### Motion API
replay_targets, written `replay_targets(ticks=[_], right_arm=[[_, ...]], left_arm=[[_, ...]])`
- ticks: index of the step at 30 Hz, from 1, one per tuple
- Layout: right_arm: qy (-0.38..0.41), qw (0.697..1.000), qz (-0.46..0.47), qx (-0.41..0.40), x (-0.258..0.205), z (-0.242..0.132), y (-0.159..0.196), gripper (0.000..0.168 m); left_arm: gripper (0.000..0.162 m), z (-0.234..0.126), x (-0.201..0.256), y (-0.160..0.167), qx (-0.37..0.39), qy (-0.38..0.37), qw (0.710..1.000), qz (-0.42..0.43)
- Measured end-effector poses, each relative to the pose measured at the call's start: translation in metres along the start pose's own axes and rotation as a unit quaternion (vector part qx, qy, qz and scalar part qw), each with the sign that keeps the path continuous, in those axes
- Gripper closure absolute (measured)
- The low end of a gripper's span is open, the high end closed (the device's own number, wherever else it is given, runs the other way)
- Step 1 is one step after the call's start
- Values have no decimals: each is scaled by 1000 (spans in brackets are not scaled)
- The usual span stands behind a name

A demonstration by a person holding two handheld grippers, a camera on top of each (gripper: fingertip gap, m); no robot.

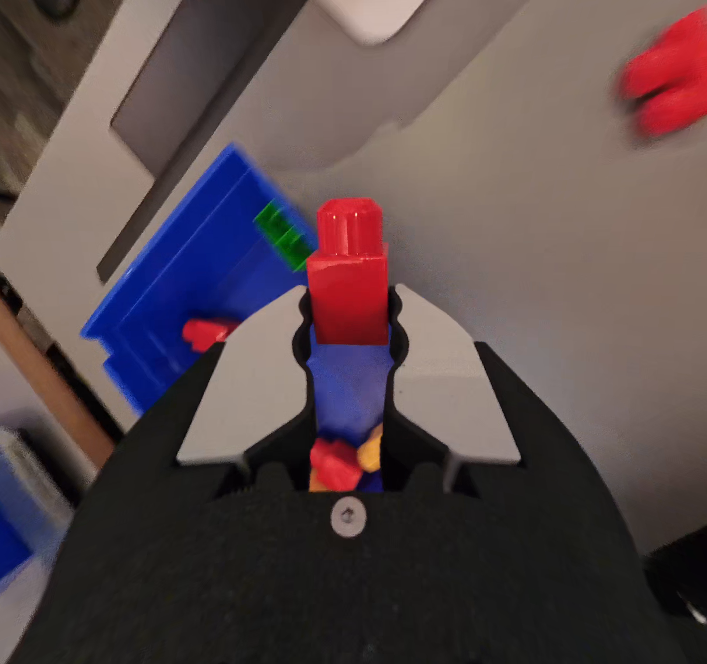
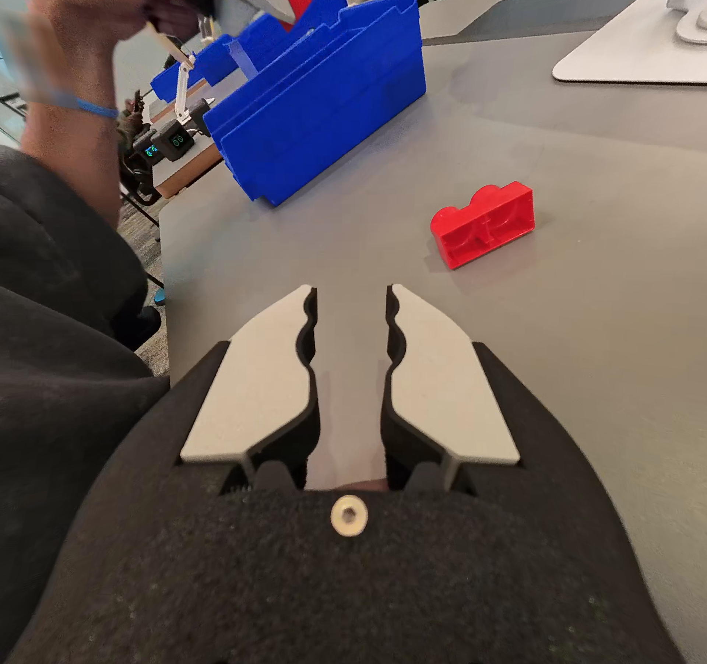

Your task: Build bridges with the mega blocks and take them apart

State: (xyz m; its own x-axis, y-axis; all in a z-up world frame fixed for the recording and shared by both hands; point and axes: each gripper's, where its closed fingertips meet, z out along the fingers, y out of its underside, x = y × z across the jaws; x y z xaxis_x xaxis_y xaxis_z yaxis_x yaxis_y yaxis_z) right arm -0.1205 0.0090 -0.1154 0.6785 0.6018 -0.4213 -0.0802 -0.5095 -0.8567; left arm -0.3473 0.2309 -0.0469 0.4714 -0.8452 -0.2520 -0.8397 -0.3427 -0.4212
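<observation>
**Left fingers hold a red block above the bin; right fingers empty over the surface**

In the left wrist view, the left gripper (image 1: pixel 349 314) has its grey, black-lined fingers (image 1: pixel 264 370) closed narrowly on a single-stud red plastic mega block (image 1: pixel 349 293), which stands upright between the tips with its round stud pointing away from the camera. Directly beneath and behind the held block lies the open blue plastic storage bin (image 1: pixel 183 293), tilted in this view. Through the gap between the fingers, loose red and orange blocks (image 1: pixel 336 462) show on the bin's floor; another small red block (image 1: pixel 202 332) lies farther left inside the bin, and a green studded block (image 1: pixel 285 236) rests near its far wall. The picture is blurred.

In the right wrist view, the right gripper (image 2: pixel 351 301) hovers low over the flat grey surface (image 2: pixel 382 224) with its fingers (image 2: pixel 440 377) parted a moderate way and nothing between them. Ahead and to the right, a two-stud red plastic mega block (image 2: pixel 483 224) lies on its side on the surface, its hollow underside facing the camera, well apart from the bin. Farther off to the left stands the blue bin (image 2: pixel 325 121), with a hand (image 2: pixel 114 6) holding the left gripper above its far end, the red block just visible in it. At the far right corner sits a flat white stand base (image 2: pixel 631 52).
</observation>
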Motion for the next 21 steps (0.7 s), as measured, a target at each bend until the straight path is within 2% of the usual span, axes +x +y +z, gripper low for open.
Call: replay_targets(ticks=[2,4,7,10,18,21], right_arm=[[4,1000,-1,-1,1,0,1,134],[5,1000,0,-2,3,-1,2,134],[8,1000,1,-3,5,-2,3,134],[8,1000,3,-2,6,-4,3,134],[-4,1000,7,-2,1,-2,3,134],[-5,1000,6,-6,1,-1,5,134]], left_arm=[[125,-12,54,-26,39,32,999,17],[125,-3,109,-32,30,77,996,33],[124,36,170,-10,-38,112,991,66],[124,67,211,12,-80,149,983,67],[125,84,230,29,-88,146,984,52],[99,83,229,32,-85,140,985,46]])
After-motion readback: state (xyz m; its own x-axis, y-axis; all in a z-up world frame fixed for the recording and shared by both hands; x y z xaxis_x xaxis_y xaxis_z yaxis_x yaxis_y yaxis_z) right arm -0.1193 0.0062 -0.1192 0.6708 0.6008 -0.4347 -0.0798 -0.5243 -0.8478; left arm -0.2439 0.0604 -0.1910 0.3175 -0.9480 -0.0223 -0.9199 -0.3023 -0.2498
